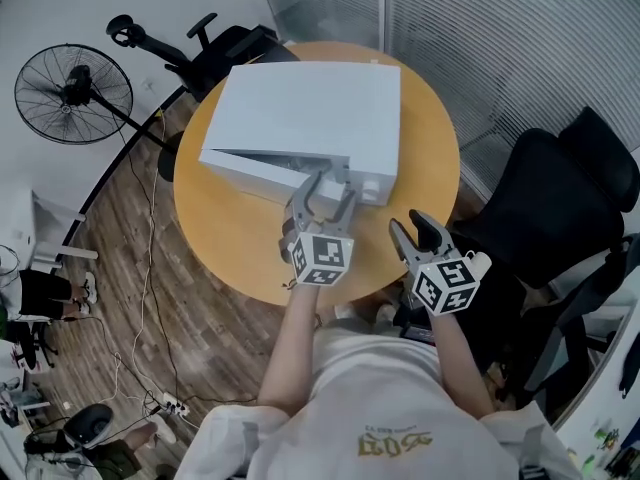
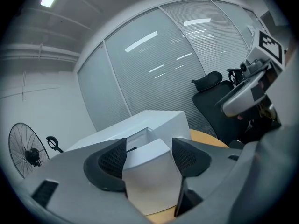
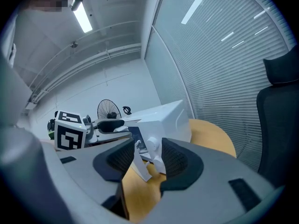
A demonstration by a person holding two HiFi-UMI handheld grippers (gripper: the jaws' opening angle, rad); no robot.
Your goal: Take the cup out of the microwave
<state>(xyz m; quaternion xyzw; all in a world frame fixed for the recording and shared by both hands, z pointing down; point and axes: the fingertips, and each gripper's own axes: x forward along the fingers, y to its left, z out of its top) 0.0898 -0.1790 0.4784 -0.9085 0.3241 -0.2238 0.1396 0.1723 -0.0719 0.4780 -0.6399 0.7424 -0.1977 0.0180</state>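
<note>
A white microwave [image 1: 310,108] stands on the round wooden table [image 1: 230,238]. Its door [image 1: 265,173] is slightly ajar, with a dark slit along its top edge. My left gripper [image 1: 325,193] is shut on the door's free edge, and in the left gripper view the pale door panel [image 2: 149,171] fills the gap between the pads. My right gripper [image 1: 412,226] hangs open over the table's front right edge with nothing between its jaws. In the right gripper view it faces the microwave's knob side [image 3: 163,118] and the left gripper [image 3: 110,125]. No cup is visible; the microwave's inside is hidden.
A black office chair [image 1: 560,198] stands close on the right beside a glass wall with blinds. A floor fan [image 1: 72,93] and another chair [image 1: 215,43] are at the back left. Cables [image 1: 150,268] and a power strip lie on the wooden floor to the left.
</note>
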